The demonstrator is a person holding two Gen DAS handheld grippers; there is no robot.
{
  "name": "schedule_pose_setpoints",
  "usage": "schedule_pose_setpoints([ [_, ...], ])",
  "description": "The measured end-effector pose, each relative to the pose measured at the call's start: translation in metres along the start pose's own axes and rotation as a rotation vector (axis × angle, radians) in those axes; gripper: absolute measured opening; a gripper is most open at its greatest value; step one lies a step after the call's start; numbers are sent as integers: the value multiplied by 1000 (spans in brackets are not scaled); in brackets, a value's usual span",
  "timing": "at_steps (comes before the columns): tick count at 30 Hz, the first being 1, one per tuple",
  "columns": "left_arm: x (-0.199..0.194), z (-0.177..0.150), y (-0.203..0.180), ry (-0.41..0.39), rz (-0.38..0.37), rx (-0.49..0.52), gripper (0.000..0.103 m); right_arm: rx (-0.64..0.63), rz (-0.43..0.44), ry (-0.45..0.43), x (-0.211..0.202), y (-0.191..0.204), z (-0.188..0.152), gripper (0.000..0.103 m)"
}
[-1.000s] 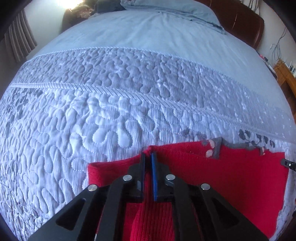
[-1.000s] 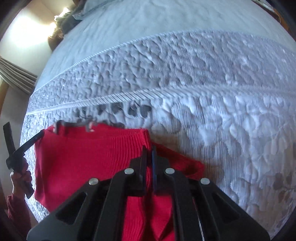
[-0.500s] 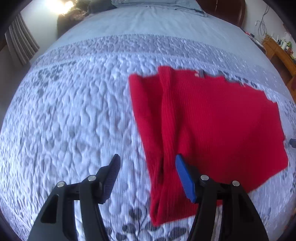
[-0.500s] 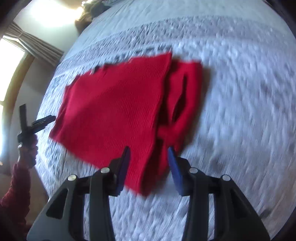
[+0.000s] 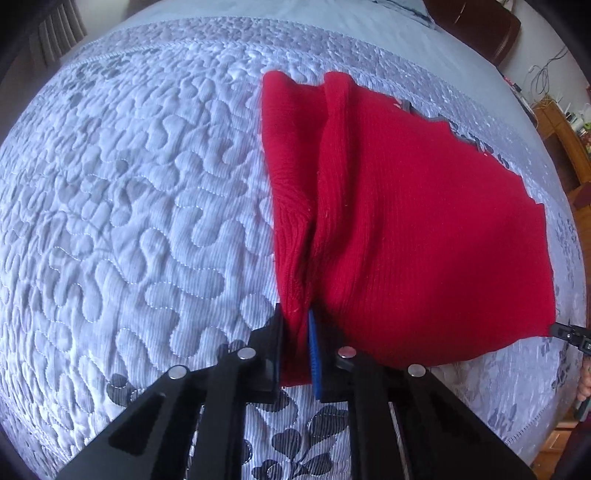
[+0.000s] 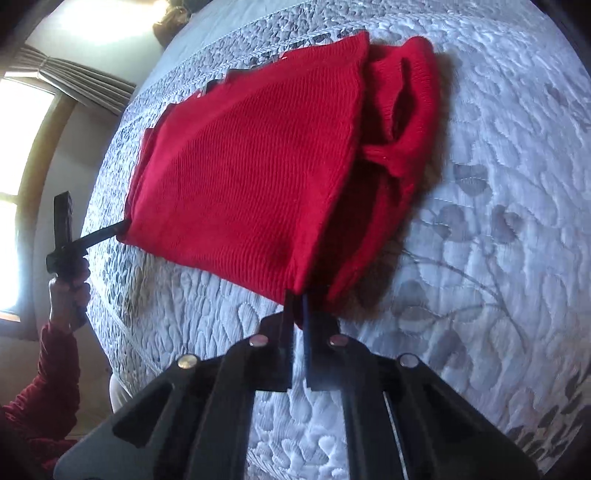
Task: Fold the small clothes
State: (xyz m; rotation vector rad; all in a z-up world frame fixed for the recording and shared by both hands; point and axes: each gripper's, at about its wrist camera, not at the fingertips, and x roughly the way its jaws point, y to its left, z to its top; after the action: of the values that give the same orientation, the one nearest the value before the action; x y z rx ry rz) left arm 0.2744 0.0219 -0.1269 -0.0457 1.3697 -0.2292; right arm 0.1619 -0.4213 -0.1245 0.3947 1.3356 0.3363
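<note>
A red knit garment [image 5: 424,221] lies folded on the quilted bed [image 5: 147,221], its sleeves tucked in along both sides. My left gripper [image 5: 296,325] is closing on its near left corner, and the pads pinch bunched red knit between them. In the right wrist view my right gripper [image 6: 298,306] is shut on the near right corner of the garment [image 6: 251,177], which lifts slightly off the quilt. A hand holds the left gripper [image 6: 68,236] at the far corner there. The right gripper's tip [image 5: 569,334] shows at the left wrist view's edge.
The pale blue quilt [image 6: 480,184] with grey leaf print spreads all round the garment. A dark wooden headboard [image 5: 476,22] and a wooden side table [image 5: 565,125] stand at the far right. A curtained window [image 6: 33,122] is to the left, and a red sleeve [image 6: 40,398] is low left.
Both grippers let go of the garment's far edge, opened, drew back across it to the near edge, and closed on its two near corners.
</note>
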Motion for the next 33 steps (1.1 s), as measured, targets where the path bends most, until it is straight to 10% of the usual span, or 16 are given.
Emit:
schedule_pose_setpoints([
  [8,-1,-5,5,1,-25,-20,19,4,-39,29,0,-16,-15,4],
  [10,-6,-4,3,3,-39,-27,35,23,4,6,-6,-14,-12,11],
  [12,-18,-5,4,-22,-41,-33,62,50,22,-23,-15,-14,-9,39],
  [15,-33,-4,7,-69,-20,-21,72,104,52,-79,-29,-21,-1,54],
  [23,-8,27,9,-32,58,-33,73,223,56,-37,-7,-40,34,61],
  [29,14,32,0,-2,102,-8,74,283,105,-15,18,-48,41,52],
  [33,21,32,-2,15,115,13,75,331,123,-26,26,-58,41,11],
])
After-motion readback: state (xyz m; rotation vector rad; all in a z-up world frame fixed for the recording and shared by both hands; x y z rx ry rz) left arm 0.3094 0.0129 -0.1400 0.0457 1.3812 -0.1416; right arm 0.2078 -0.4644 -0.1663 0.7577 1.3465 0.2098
